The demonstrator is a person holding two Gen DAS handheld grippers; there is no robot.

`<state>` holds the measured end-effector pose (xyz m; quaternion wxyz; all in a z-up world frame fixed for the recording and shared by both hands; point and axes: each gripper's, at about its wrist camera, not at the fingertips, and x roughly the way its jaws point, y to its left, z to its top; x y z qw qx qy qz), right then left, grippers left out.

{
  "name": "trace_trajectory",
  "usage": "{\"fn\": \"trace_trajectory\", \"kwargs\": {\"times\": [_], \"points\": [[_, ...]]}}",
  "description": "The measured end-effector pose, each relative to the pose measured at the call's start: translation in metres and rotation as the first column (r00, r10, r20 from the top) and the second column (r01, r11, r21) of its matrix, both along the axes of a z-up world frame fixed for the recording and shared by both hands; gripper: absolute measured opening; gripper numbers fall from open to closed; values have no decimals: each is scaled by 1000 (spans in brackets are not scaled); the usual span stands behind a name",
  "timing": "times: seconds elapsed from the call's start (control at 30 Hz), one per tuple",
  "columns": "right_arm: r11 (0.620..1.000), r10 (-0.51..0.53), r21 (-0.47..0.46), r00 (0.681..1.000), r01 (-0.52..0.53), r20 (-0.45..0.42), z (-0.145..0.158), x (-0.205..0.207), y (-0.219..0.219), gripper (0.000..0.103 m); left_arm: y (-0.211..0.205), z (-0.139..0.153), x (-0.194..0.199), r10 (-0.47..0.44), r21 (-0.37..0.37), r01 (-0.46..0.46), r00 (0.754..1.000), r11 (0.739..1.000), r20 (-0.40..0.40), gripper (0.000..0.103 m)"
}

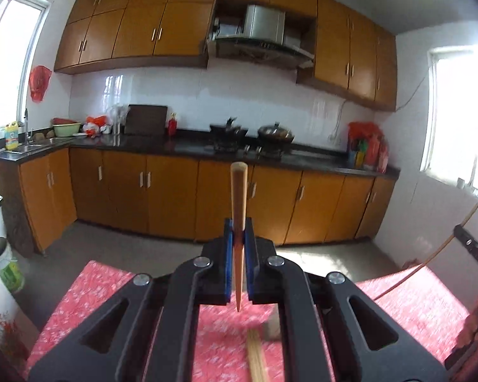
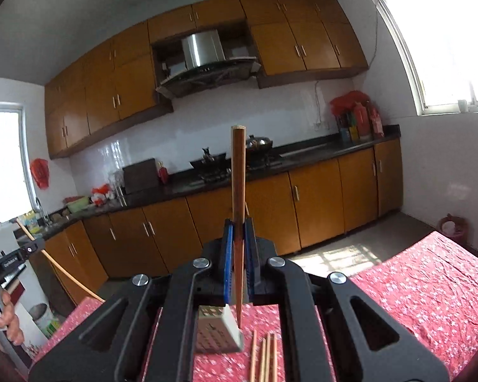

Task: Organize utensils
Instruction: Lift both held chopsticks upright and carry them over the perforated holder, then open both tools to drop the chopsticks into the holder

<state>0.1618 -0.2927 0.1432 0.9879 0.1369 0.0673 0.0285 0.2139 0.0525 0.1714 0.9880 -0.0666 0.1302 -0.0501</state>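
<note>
My left gripper point(image 1: 238, 222) is shut on a wooden chopstick point(image 1: 238, 191) that stands upright between its blue pads, thick end up, thin tip hanging below the jaws. My right gripper point(image 2: 238, 222) is likewise shut on a wooden chopstick point(image 2: 238, 172), upright with its thick end up. Both are held well above the table with the red flowered cloth point(image 2: 430, 280). Below the right gripper lie several loose chopsticks point(image 2: 264, 359) and a small perforated utensil holder point(image 2: 218, 331) on its side. In the left wrist view a bundle of chopsticks point(image 1: 256, 356) and a blurred part of the holder point(image 1: 274, 328) show under the jaws.
A kitchen counter point(image 1: 188, 146) with stove, woks and a sink runs along the far wall over orange cabinets. In the left wrist view, the other gripper point(image 1: 474, 251) and its chopstick point(image 1: 443, 248) appear at the right edge. A hand point(image 2: 6, 318) shows in the right wrist view.
</note>
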Motion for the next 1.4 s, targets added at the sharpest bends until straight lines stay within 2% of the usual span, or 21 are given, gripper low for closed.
{"fn": "trace_trajectory", "kwargs": {"times": [0.1, 0.17, 0.37, 0.43, 0.63, 0.7, 0.77, 0.8, 1.0, 1.13, 1.27, 1.33, 1.4], "points": [[999, 29, 14, 998, -30, 53, 9, 9, 13, 8, -17, 16, 0, -22, -41, 24, 998, 999, 59, 8], [999, 39, -1, 998, -39, 54, 6, 20, 22, 8, -28, 18, 5, -44, -56, 48, 996, 997, 74, 8], [998, 54, -31, 997, -56, -58, -26, 56, 39, 8, -64, -13, 32, -129, -62, 128, 992, 990, -14, 8], [998, 56, -34, 993, -60, -104, -37, 64, 40, 8, -72, -28, 42, -141, -55, 138, 989, 989, -49, 8], [997, 73, -28, 985, -79, -154, -48, 70, 43, 9, -76, -61, 61, -138, -34, 135, 983, 990, -119, 8], [996, 85, -20, 980, -90, -177, -50, 70, 43, 14, -77, -65, 64, -131, -34, 127, 982, 991, -137, 8], [996, 87, -21, 979, -92, -183, -50, 69, 43, 40, -71, -69, 62, -127, -39, 123, 982, 992, -142, 12], [996, 84, -21, 981, -89, -174, -48, 66, 43, 43, -70, -68, 62, -122, -40, 117, 982, 992, -142, 17], [997, 63, -38, 988, -69, -143, -38, 41, 36, 43, -50, -59, 45, -84, -61, 77, 989, 995, -123, 29], [998, 29, -50, 981, -40, -194, -48, 26, 21, 44, -25, -61, 21, -24, -45, 18, 990, 999, -138, 35], [996, -23, -94, 945, -9, -327, -90, 15, 10, 44, -2, -90, 2, 45, 6, -45, 976, 999, -211, 39], [995, -18, -93, 905, -24, -426, -124, 16, 7, 44, 9, -117, -4, 70, 33, -63, 959, 997, -275, 39], [996, -1, -79, 860, -45, -510, -155, 15, 6, 34, 17, -147, -7, 77, 44, -66, 935, 997, -347, 39]]}}
